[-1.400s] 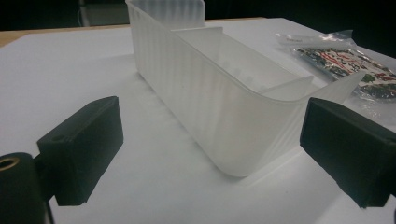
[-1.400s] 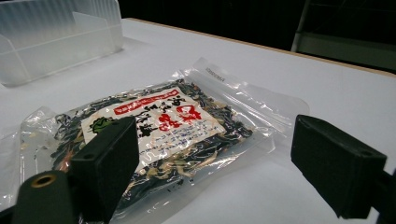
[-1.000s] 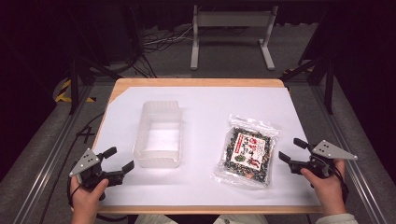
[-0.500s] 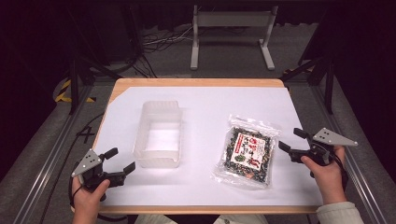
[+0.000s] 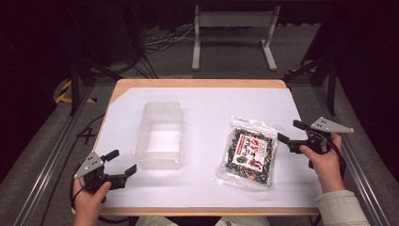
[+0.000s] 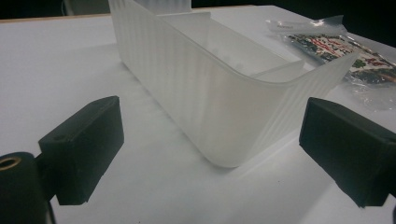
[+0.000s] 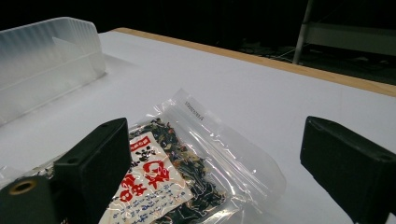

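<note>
Now | ribbed translucent plastic bin [image 5: 160, 136] | crinkly clear packet [image 5: 248, 151] | both grippers spread, empty

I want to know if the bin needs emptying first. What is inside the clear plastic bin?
Nothing shows inside the bin: through its open top the high view shows just its pale bare floor. The snack bag lies outside it on the white table. No part of the inside is covered.
</note>
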Tool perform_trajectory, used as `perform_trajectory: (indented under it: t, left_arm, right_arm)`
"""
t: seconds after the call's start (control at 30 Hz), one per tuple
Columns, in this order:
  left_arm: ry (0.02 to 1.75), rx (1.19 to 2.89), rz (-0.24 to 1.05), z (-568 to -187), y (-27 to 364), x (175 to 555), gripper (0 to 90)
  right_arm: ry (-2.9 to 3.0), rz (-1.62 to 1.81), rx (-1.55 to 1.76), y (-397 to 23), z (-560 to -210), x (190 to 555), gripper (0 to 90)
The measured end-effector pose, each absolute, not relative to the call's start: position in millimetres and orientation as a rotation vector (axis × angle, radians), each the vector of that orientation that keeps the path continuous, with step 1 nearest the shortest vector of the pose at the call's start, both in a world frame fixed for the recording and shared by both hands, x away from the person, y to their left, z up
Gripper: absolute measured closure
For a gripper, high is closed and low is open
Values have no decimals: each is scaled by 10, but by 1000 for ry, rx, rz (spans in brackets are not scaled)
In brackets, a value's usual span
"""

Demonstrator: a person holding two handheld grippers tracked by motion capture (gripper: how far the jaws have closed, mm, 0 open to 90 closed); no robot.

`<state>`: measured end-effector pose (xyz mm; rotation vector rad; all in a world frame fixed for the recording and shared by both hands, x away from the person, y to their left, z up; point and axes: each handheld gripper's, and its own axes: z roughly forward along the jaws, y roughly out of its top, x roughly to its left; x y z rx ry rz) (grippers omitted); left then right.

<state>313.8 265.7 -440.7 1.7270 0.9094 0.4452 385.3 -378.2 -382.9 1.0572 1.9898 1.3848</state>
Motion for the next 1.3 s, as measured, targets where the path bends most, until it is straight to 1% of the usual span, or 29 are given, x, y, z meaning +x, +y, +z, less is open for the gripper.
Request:
perform_trajectory:
  t: [0.27,0.37,0.43,0.5,0.8,0.87,0.93,1.0,1.3]
  left_arm:
    - [912,1730,445,-4412,2655,3140,73]
    - [907,1733,446,-4412,2656,3142,75]
    - [908,1733,445,-4412,2654,3139,75]
    - [911,1730,447,-4413,2653,3138,74]
    - [908,1734,443,-4414,2655,3138,74]
    - [912,1729,440,-4414,2654,3134,74]
    - [910,1732,441,-4415,2657,3136,74]
    - [908,1733,444,-4416,2656,3138,73]
    - [904,1738,447,-4417,2656,3139,73]
  right_arm:
    - [1972,1381,1064,-3770,-3793,3968,74]
    - [1983,1378,1078,-3759,-3797,4031,59]
    - [2008,1341,1058,-3754,-3820,4090,26]
    - [2003,1322,1059,-3751,-3851,4143,27]
    - [2032,1259,1114,-3735,-3984,4305,58]
    - [2035,1238,1142,-3754,-4029,4345,94]
    - [2036,1244,1164,-3774,-4060,4375,100]
    - [2056,1265,1186,-3796,-4102,4410,136]
    - [2117,1245,1240,-3795,-4275,4456,179]
